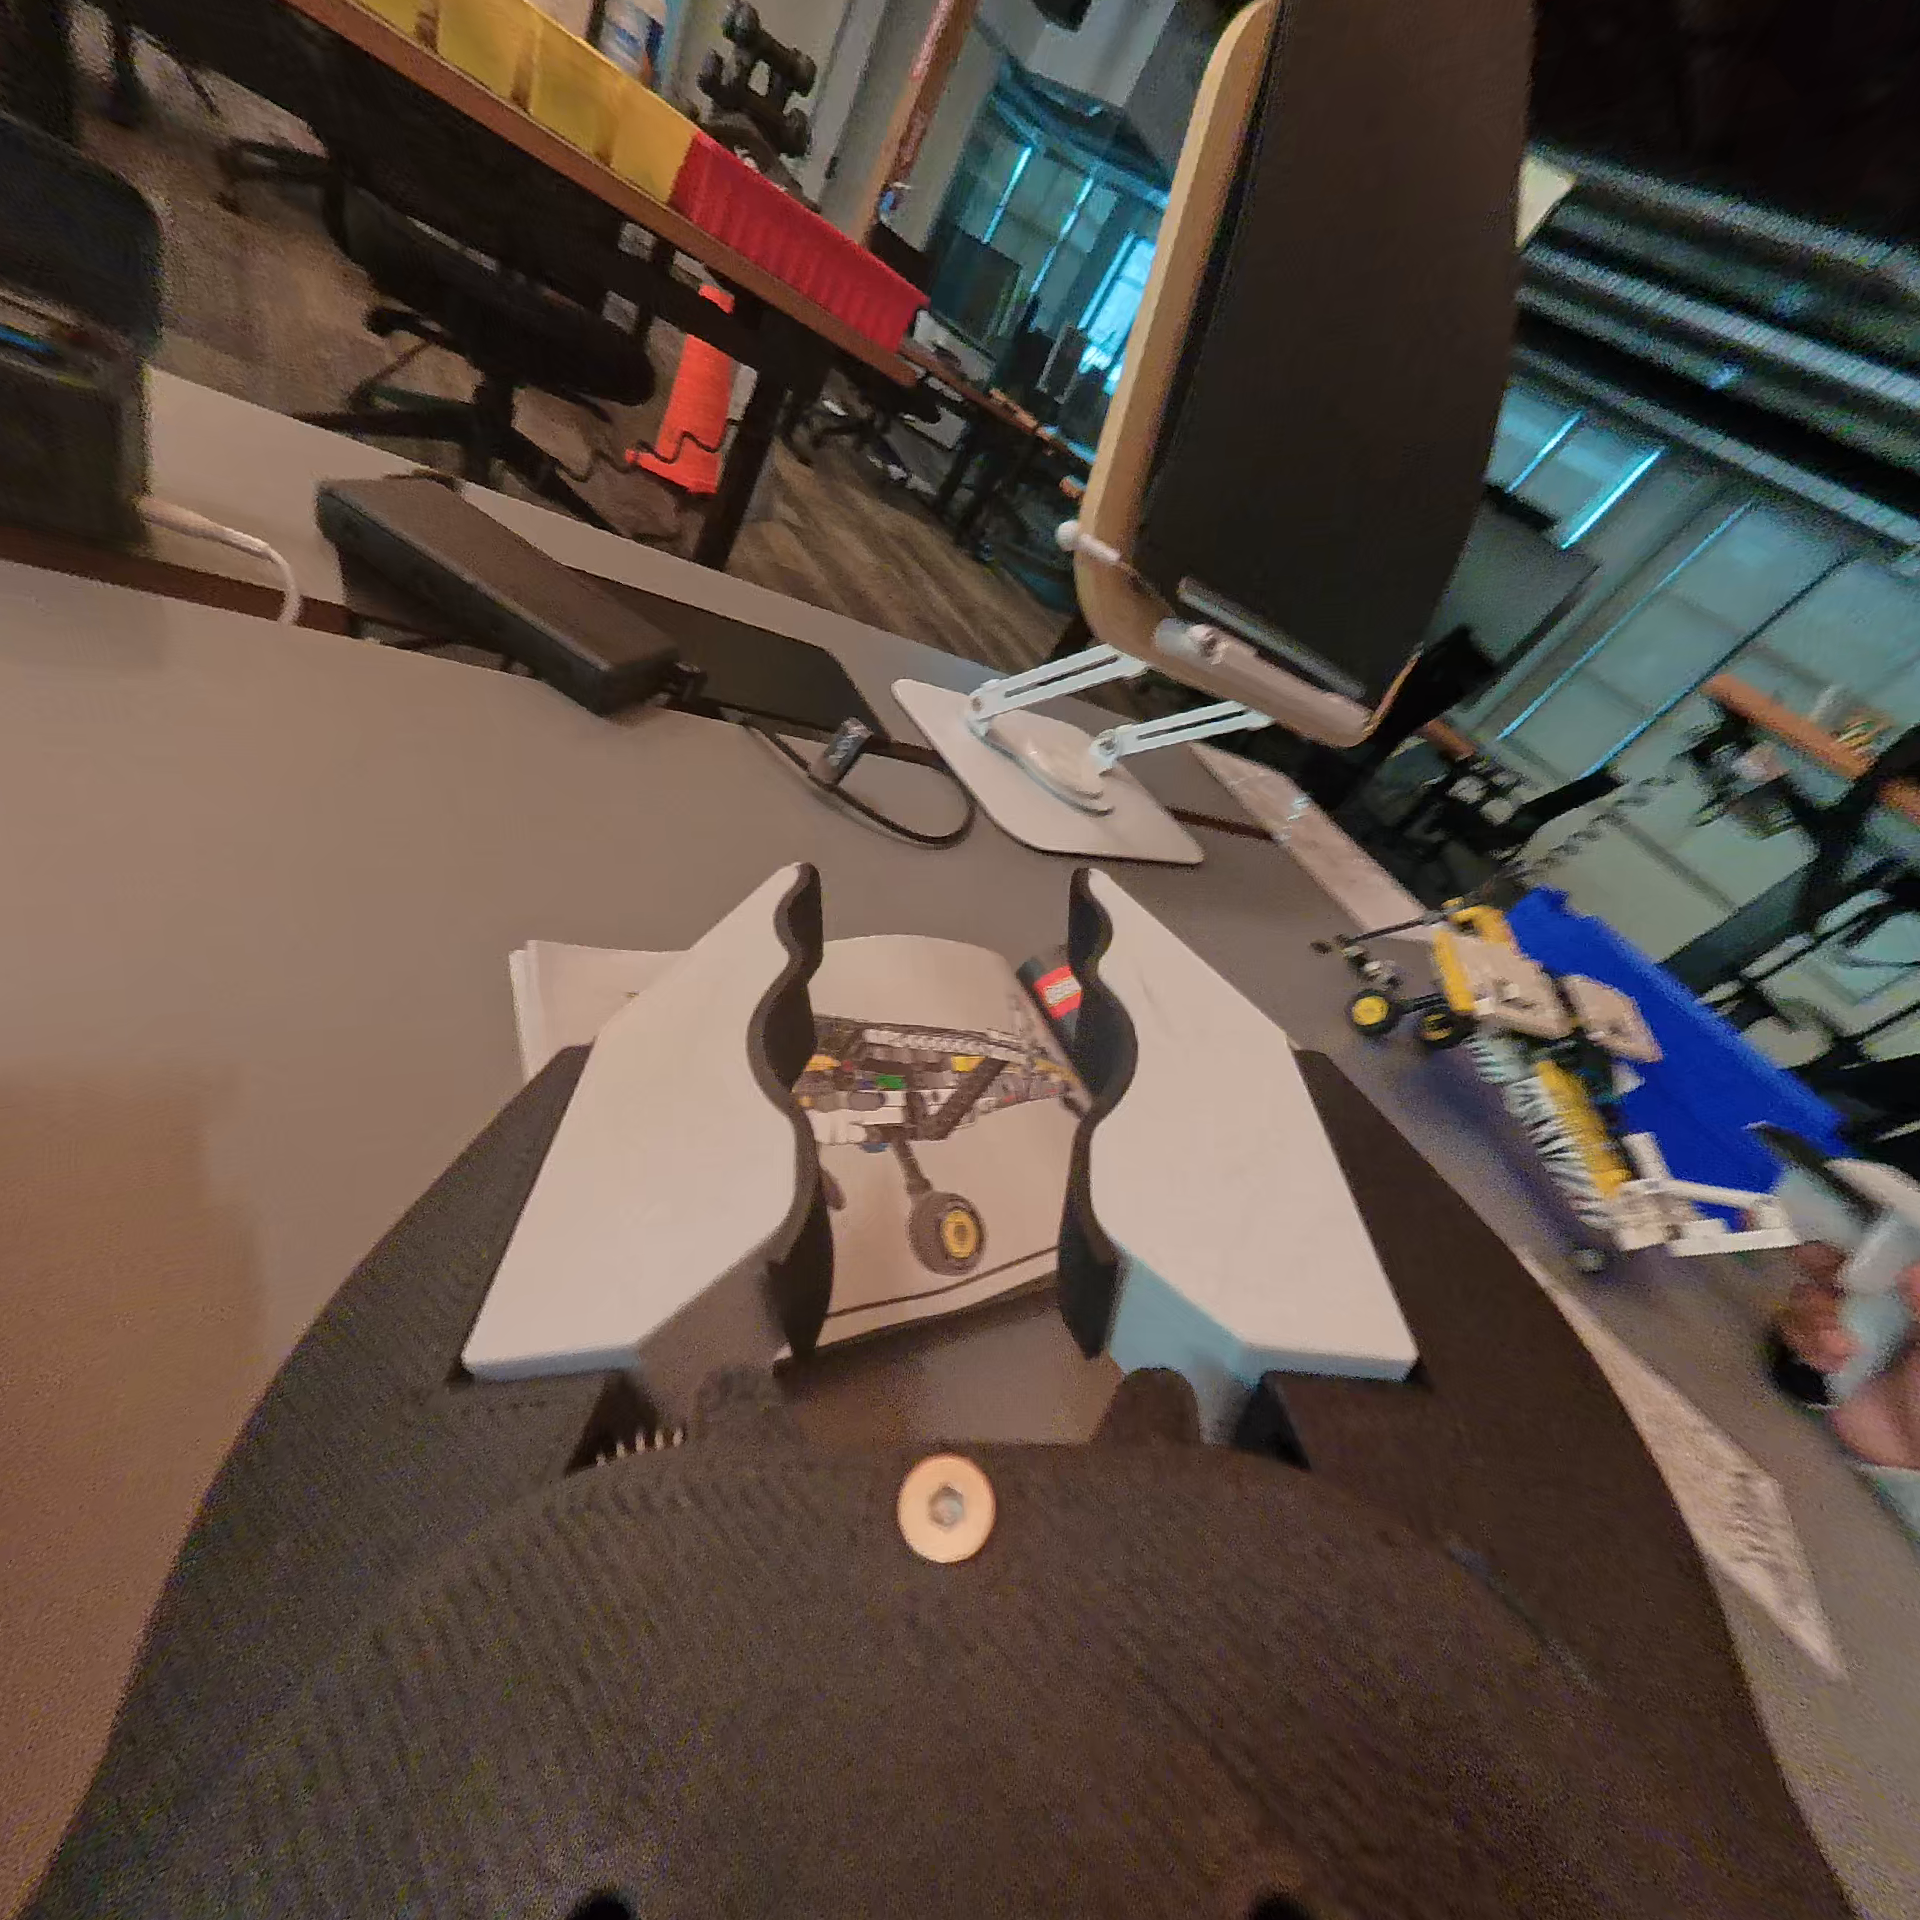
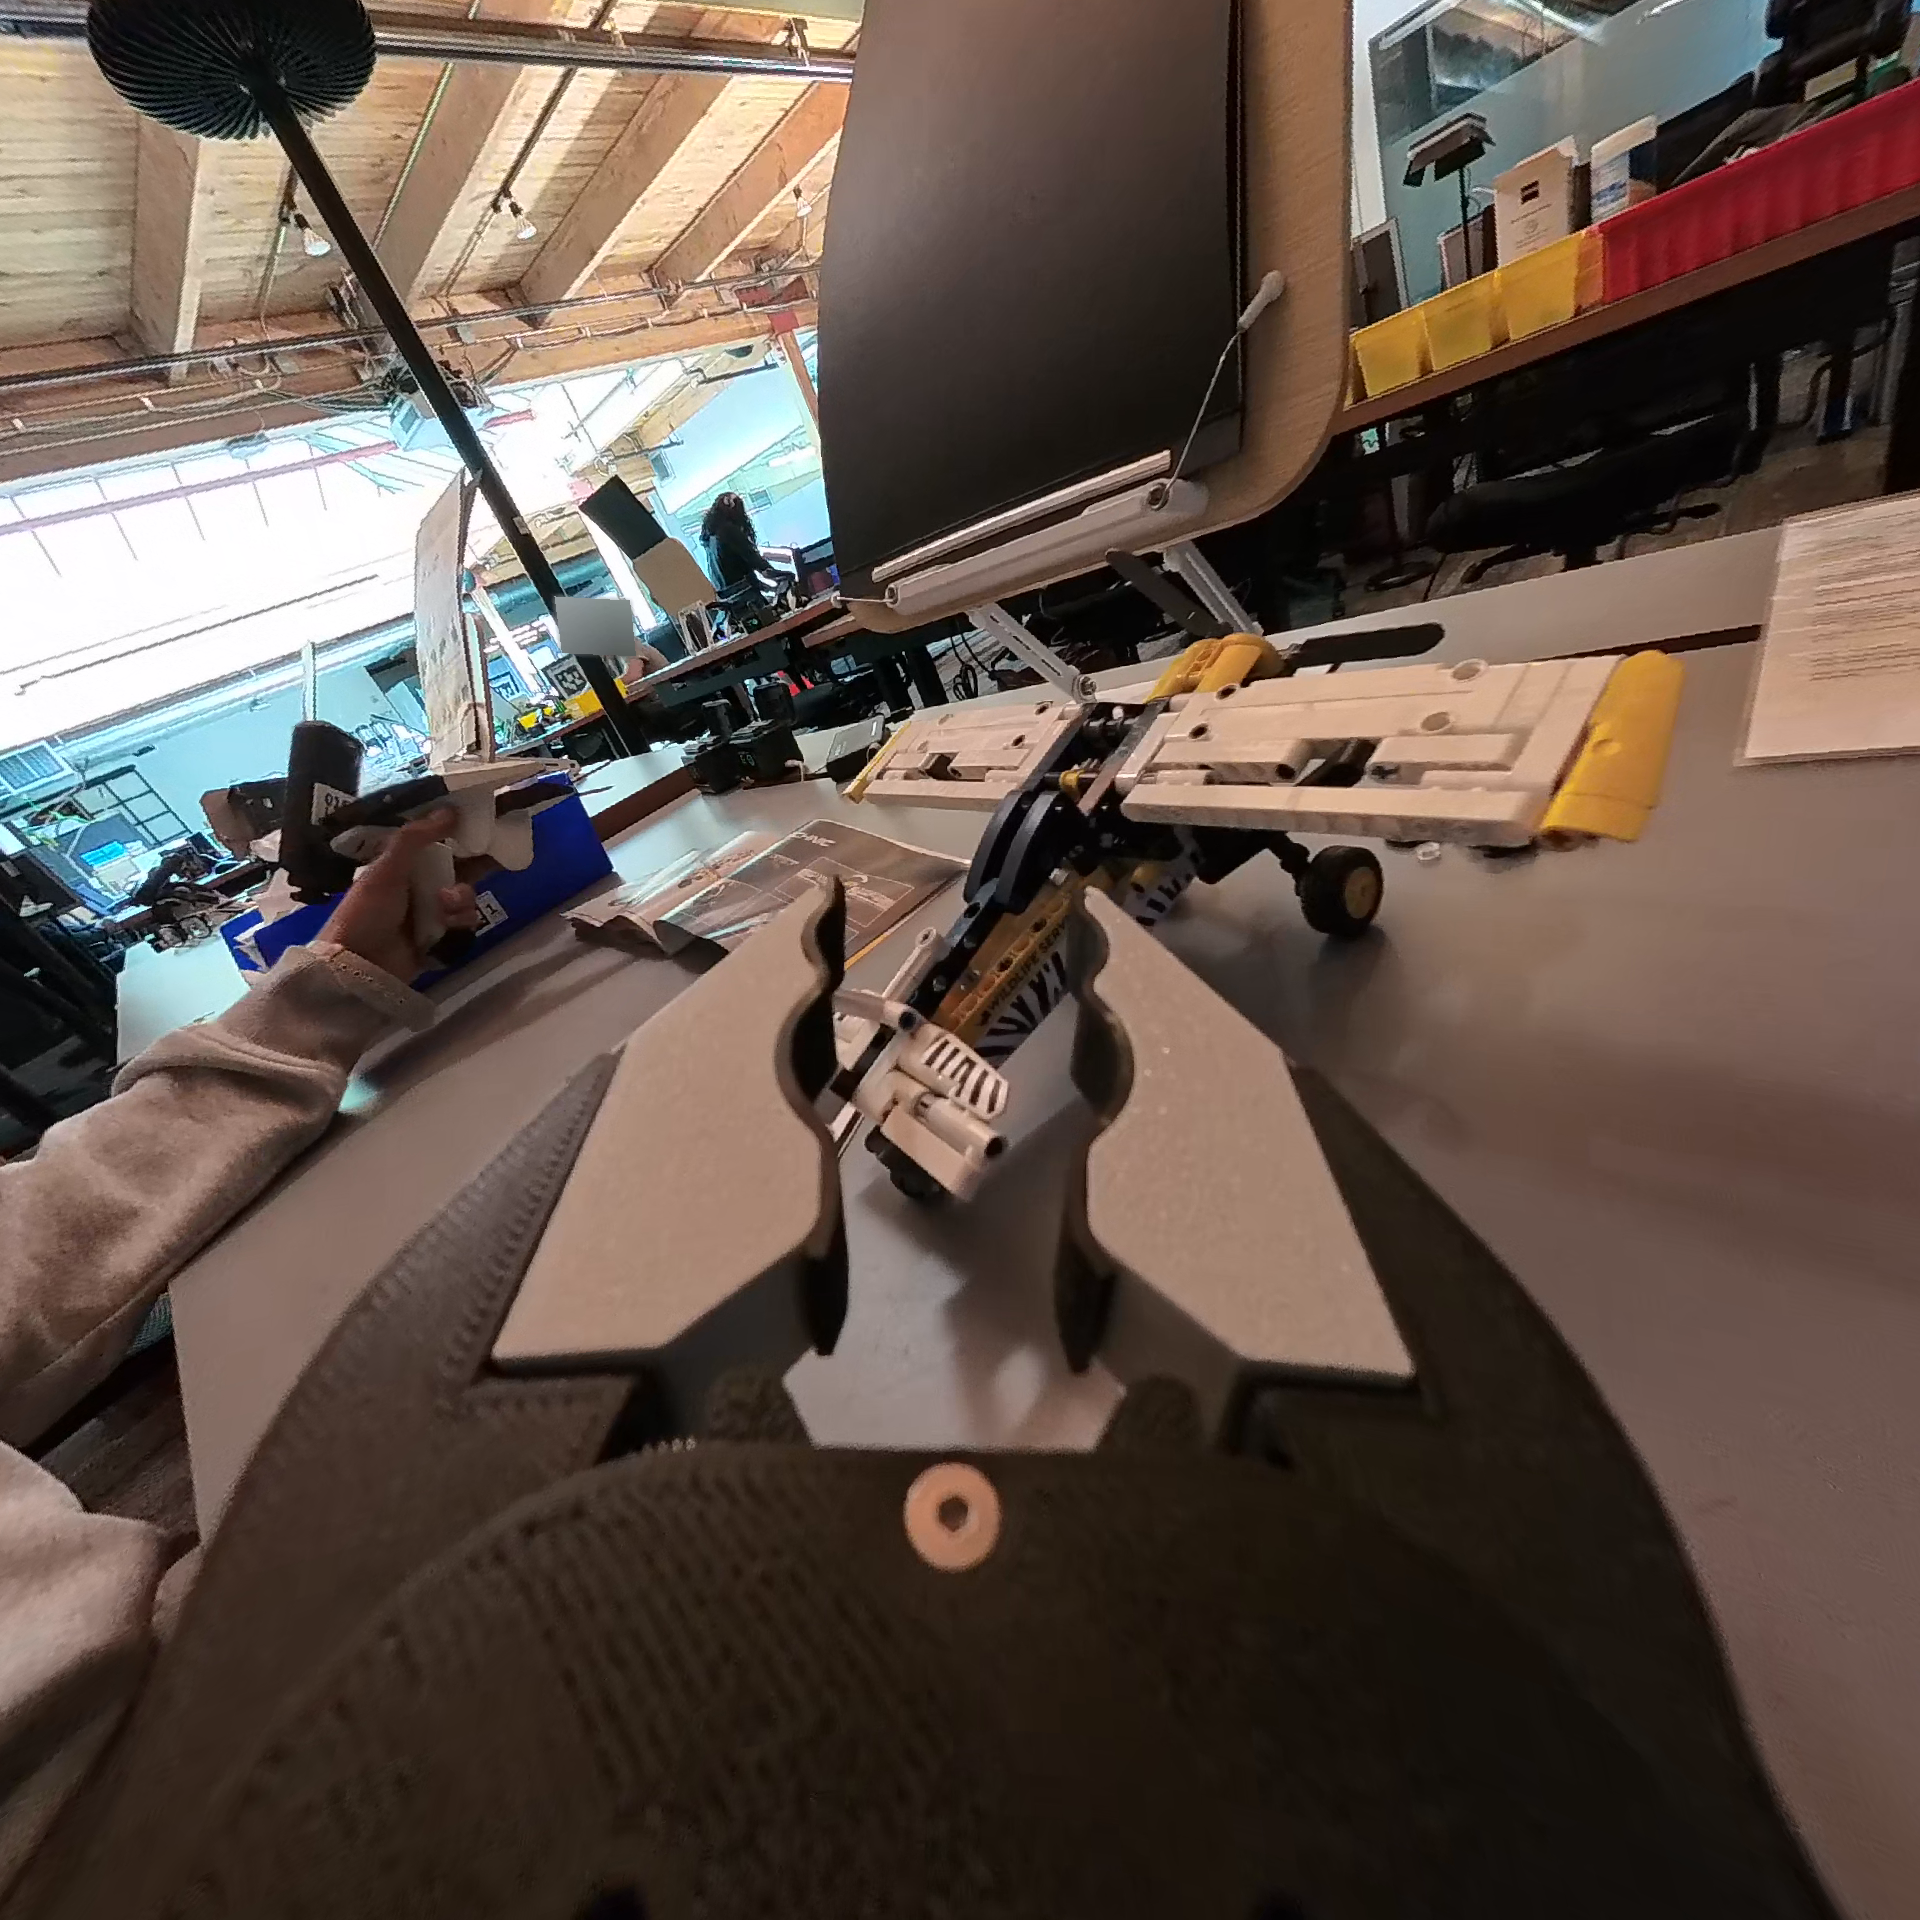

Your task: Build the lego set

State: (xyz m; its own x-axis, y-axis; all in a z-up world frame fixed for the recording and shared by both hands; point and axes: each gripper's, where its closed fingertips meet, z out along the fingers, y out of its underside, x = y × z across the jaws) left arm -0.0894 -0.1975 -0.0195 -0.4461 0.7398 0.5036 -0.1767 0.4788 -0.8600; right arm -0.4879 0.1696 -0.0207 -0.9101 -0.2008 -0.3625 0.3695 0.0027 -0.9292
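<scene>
Lego plane [image 2: 1195,790], white with yellow wingtips, stands on the grey table [image 2: 1558,1143], tail toward the right gripper [image 2: 951,997]. Right gripper: jaws apart, nothing gripped; the plane's tail section lies in the gap between the fingers, contact not determinable. Left gripper [image 1: 940,1039]: jaws apart, empty, held above the open instruction booklet [image 1: 935,1164], which lies left of the plane. Blue bin [image 1: 1662,1039] just behind the plane. Tilted board on a stand [image 2: 1039,312] behind the plane
</scene>
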